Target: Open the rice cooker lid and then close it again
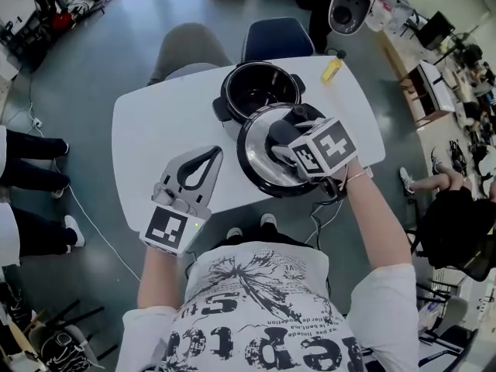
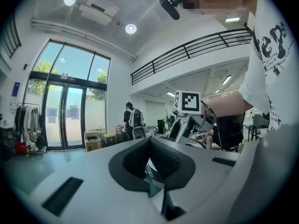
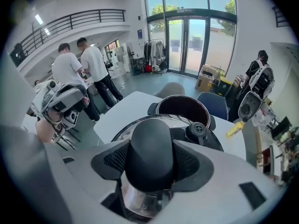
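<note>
The black rice cooker pot [image 1: 256, 90] stands open on the white table [image 1: 155, 122], its dark inside showing. Its round lid [image 1: 260, 157], steel-rimmed with a black top, is off the pot and hangs tilted in front of it, over the table's near edge. My right gripper [image 1: 285, 142] is shut on the lid's black knob [image 3: 150, 157], which fills the space between the pads; the pot [image 3: 183, 108] lies beyond. My left gripper [image 1: 213, 155] hovers left of the lid, pointing level, shut with nothing in it [image 2: 149, 146].
A small yellow bottle [image 1: 332, 69] lies at the table's far right corner. Two chairs [image 1: 277, 37] stand behind the table. A cable [image 1: 322, 215] hangs off the near edge under the lid. People stand around on the grey floor.
</note>
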